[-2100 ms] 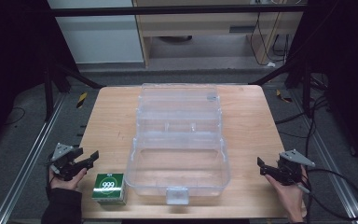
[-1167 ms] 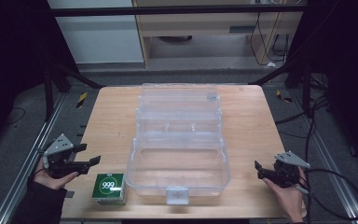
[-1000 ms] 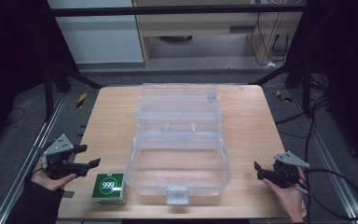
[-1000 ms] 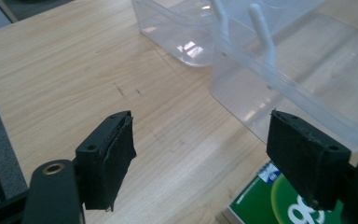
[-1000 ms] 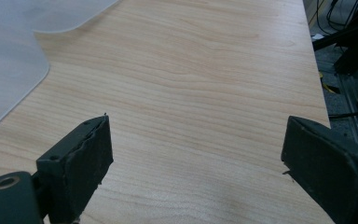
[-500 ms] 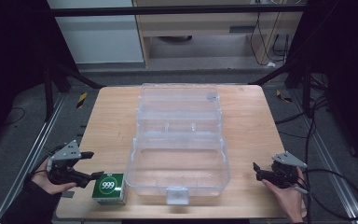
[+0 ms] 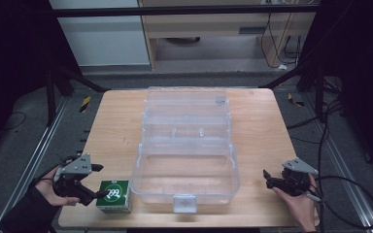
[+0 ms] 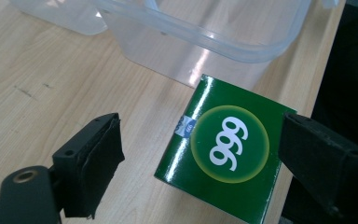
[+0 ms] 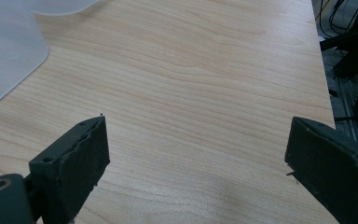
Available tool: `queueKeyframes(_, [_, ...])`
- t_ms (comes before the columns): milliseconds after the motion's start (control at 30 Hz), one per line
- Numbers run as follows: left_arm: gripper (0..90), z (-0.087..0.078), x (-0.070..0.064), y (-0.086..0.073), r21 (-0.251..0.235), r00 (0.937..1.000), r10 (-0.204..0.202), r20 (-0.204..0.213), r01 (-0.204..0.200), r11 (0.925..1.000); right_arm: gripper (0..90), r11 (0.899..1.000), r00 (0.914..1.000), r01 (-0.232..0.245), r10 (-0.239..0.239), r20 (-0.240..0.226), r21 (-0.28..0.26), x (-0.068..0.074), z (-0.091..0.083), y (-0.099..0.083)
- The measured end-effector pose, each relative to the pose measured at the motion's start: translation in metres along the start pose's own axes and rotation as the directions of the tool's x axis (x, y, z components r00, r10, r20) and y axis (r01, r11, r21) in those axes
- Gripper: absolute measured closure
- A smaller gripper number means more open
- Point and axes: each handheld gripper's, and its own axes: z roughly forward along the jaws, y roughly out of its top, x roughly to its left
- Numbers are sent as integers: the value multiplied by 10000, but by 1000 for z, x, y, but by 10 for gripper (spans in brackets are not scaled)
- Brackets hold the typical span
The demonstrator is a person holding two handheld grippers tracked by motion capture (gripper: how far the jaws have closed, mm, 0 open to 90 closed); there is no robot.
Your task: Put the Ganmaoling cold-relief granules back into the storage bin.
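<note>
The left gripper point(image 8: 200, 158) is straddling the green box point(image 8: 226, 151) with fingers wide, not yet touching it. The box is lying on the tabletop point(image 7: 111, 126) at 9 o'clock of the clear bin point(image 7: 184, 170). Centre both pads on opposite faces before closing. The right gripper point(image 7: 277, 180) is hovering with fingers wide.

The green box point(image 8: 223, 151) near the table's point(image 7: 262, 121) front left corner carries the number "999" in white on a darker green circle ringed in yellow. In the left gripper view the digits read upside down. A small blue-and-white label sits at the box's top edge, too small to read.
</note>
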Motion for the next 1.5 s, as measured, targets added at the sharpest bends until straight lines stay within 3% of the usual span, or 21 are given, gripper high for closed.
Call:
queueKeyframes(367, [88,7,-6,2,577,9961,752,460,-778,9953,61,10000,10000,29,-29,-17,49,1,1,0])
queueKeyframes(533, [74,13,-8,5,944,9918,1117,615,-1172,9886,59,10000,10000,56,-56,-9,81,1,1,0])
queueKeyframes(900, [49,24,-10,7,1421,9847,1491,902,-1609,9767,51,9995,9998,188,-187,-17,242,2,2,-1])
queueKeyframes(967, [47,26,-11,6,1392,9852,1422,955,-1547,9781,50,9995,9998,196,-195,-19,240,2,3,-1])
queueKeyframes(1500, [35,42,-12,7,1912,9797,1630,1165,-1832,9643,39,9991,9997,230,-229,-36,363,2,4,-1])
